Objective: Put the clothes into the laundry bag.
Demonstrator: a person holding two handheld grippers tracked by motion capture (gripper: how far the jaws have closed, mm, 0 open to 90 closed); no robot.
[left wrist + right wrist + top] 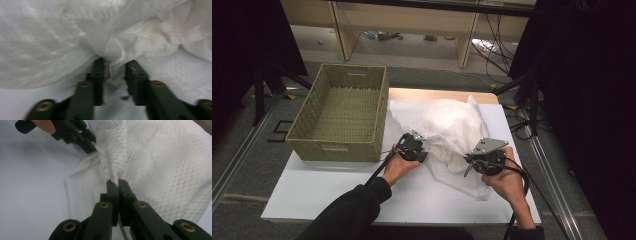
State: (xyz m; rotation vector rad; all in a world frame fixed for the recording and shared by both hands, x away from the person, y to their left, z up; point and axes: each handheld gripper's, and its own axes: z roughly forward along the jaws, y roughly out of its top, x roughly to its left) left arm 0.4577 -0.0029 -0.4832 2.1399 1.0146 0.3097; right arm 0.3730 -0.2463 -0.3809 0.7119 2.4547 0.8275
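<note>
I had the right gripper [117, 182] clamped on the white mesh laundry bag [452, 130]; the left gripper's [116, 68] jaws seemed apart around a fold. Next, I judged, close the left.

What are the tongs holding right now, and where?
Right tongs pinch a fold of the white mesh bag. Left tongs straddle its bunched edge, not closed.

Empty woven basket [341, 112] at table's [312, 192] left, shelving [412, 22] beyond
</note>
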